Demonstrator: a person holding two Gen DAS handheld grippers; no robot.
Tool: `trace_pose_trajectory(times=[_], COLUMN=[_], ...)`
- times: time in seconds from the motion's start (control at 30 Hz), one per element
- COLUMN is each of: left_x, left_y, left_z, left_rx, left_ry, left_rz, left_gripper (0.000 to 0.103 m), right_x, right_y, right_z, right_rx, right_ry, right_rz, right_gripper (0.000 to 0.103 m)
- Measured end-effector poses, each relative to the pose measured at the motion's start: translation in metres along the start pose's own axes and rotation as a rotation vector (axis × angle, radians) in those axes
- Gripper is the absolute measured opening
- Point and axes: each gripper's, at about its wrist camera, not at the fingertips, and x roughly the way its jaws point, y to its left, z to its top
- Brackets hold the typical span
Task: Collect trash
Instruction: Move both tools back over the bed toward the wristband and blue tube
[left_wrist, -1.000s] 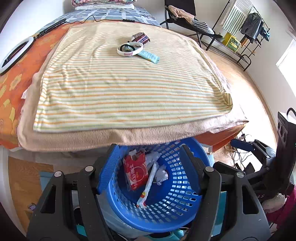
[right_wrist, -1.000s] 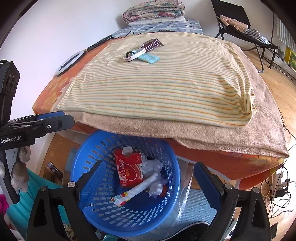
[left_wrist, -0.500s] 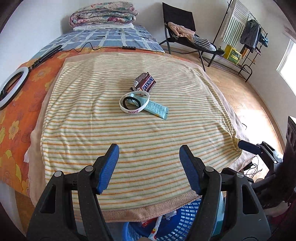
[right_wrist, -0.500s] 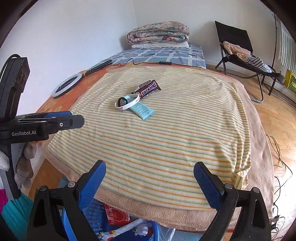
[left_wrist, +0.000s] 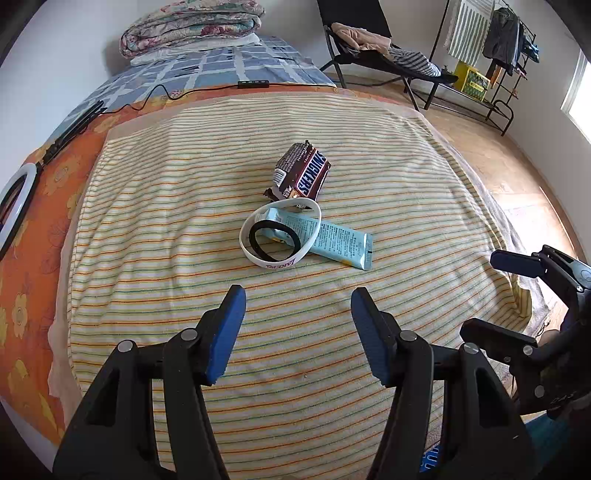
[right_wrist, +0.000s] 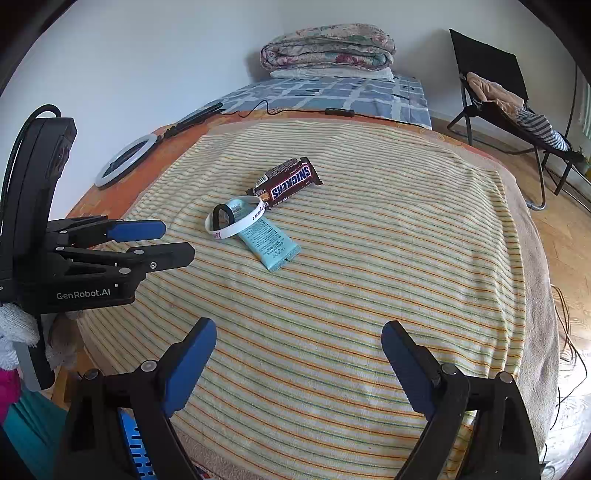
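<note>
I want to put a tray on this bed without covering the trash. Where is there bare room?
The striped blanket is bare between the grippers and the blue sachet, and along its whole right side. The middle is crowded: Snickers wrapper, white wristband and sachet overlap. A ring light occupies the left edge.

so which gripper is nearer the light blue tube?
Left. The left gripper hangs open just short of the light blue tube, almost lined up with it. The right gripper is open too, further back and off to the right.
</note>
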Motion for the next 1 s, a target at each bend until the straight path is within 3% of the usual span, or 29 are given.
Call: trace_pose_trajectory(times=[0.1, 0.23, 0.37, 0.47, 0.67, 0.93, 1.0], left_x=[0.017, 0.039, 0.056, 0.062, 0.056, 0.034, 0.030], left_y=[-0.006, -0.010, -0.009, -0.004, 0.006, 0.028, 0.033], left_z=[0.005, 0.011, 0.015, 0.019, 0.021, 0.024, 0.025], left_rx=[0.037, 0.069, 0.070, 0.050, 0.026, -0.069, -0.070], left_ry=[0.020, 0.047, 0.056, 0.059, 0.036, 0.005, -0.008], left_rz=[0.031, 0.066, 0.087, 0.094, 0.076, 0.000, 0.015], left_gripper=[0.061, 0.052, 0.050, 0.033, 0.025, 0.023, 0.022], right_x=[0.010, 0.023, 0.033, 0.040, 0.050, 0.064, 0.069], right_y=[-0.003, -0.003, -0.001, 0.001, 0.004, 0.006, 0.007], right_z=[0.005, 0.012, 0.018, 0.023, 0.031, 0.045, 0.047], right_rx=[0.010, 0.003, -0.010, -0.022, -0.037, -0.052, -0.055], right_ry=[0.017, 0.031, 0.042, 0.045, 0.045, 0.041, 0.046], right_rz=[0.023, 0.027, 0.029, 0.024, 0.026, 0.029, 0.027], right_gripper=[0.092, 0.089, 0.087, 0.086, 0.082, 0.078, 0.077])
